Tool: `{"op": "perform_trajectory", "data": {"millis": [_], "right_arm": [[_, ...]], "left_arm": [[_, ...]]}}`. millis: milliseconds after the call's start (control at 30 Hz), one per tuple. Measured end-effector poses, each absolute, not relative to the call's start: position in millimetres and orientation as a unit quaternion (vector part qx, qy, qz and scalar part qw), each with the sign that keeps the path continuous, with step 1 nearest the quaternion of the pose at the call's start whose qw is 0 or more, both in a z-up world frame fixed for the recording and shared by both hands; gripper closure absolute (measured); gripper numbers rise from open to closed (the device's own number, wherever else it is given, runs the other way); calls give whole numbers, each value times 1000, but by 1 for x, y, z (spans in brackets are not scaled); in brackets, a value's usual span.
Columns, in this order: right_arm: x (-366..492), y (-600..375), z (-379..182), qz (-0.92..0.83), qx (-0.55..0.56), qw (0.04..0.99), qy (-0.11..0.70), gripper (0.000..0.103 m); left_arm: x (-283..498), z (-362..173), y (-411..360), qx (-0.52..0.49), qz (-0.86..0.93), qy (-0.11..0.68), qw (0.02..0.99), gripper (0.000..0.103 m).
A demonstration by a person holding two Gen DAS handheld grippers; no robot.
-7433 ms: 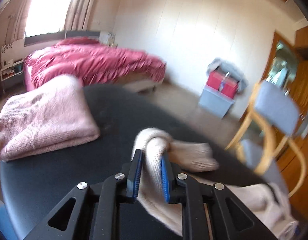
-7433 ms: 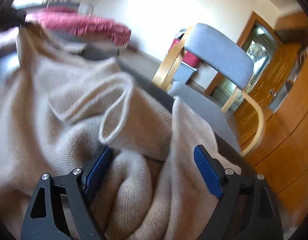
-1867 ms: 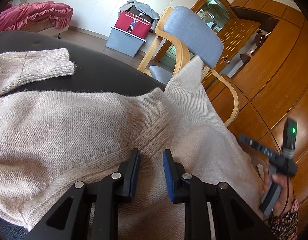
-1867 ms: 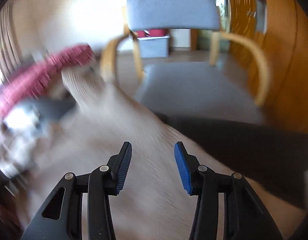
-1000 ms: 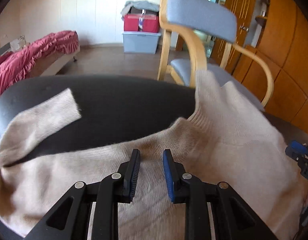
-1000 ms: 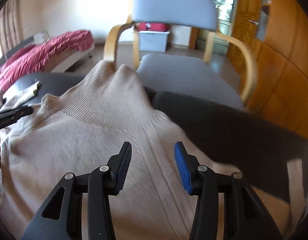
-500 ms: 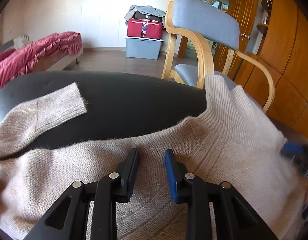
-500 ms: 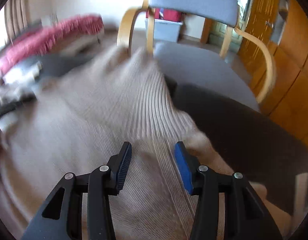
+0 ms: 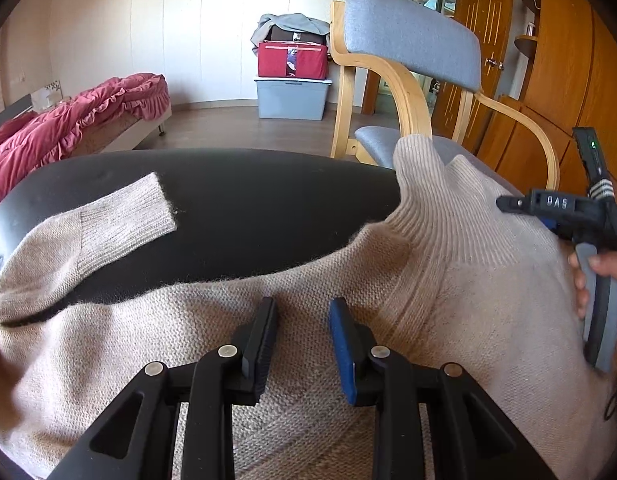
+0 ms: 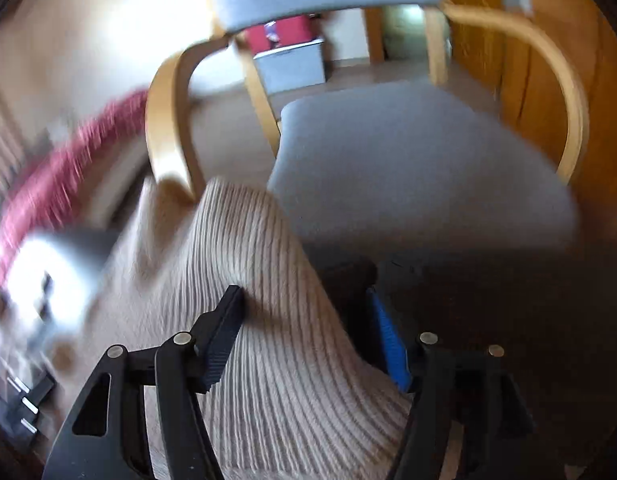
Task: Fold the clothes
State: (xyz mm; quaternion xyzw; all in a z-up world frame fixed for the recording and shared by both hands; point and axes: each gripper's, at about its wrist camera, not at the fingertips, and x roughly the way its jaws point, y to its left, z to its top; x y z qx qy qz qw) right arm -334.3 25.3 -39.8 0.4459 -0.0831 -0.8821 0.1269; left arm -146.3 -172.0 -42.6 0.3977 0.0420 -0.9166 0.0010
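Left wrist view: the left gripper (image 9: 302, 334) hangs just over the beige sweater (image 9: 148, 344), its jaws parted with bare knit showing between them, pinching nothing. The sweater lies spread on the black table (image 9: 248, 204), one ribbed cuff (image 9: 128, 216) flat on the tabletop, the turtleneck collar (image 9: 432, 208) reaching the table's far edge. Beside the collar a hand (image 9: 604, 276) holds the right gripper (image 10: 306, 334); its jaws are opening, straddling the ribbed collar without pressing it. Beyond the table stands a grey-cushioned wooden chair (image 9: 408, 40), farther off a storage bin (image 9: 292, 96) and a red-covered bed (image 9: 80, 120).
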Motion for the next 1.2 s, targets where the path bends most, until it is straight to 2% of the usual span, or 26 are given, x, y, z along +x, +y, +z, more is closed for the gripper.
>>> {"op": "perform_trajectory", "data": {"millis": [67,200,300,467,700,767,967,1033,1200], "right_arm": [[-331,26,-33,-886,440,127,-76,41],[-300,37,-2,-907,402,118,-46,62],[-275,53,5,-908,405,106,-22,63],[-257,97,-23,-888,450,93,-13,73],[-249,102,-16,-905,424,8,24,74],[-238,79,-3,-917,396,31,37,73],[-210,-22,5,-882,414,225,31,73],[-211,-50,-5,-872,421,244,48,73],[-207,-80,-26,-888,397,194,127,72]], "left_arm": [[-147,-43,-174,397,-916,47,-1,76],[-147,-43,-174,397,-916,48,-1,76],[-147,-42,-173,398,-916,47,-1,76],[-147,-42,-173,398,-916,48,-2,76],[-146,-43,-179,395,-916,71,-9,75],[-146,-43,-181,395,-915,81,-12,75],[-144,-44,-184,393,-914,96,-21,74],[-143,-44,-188,392,-913,110,-28,74],[-137,-43,-203,378,-910,163,-47,74]]}}
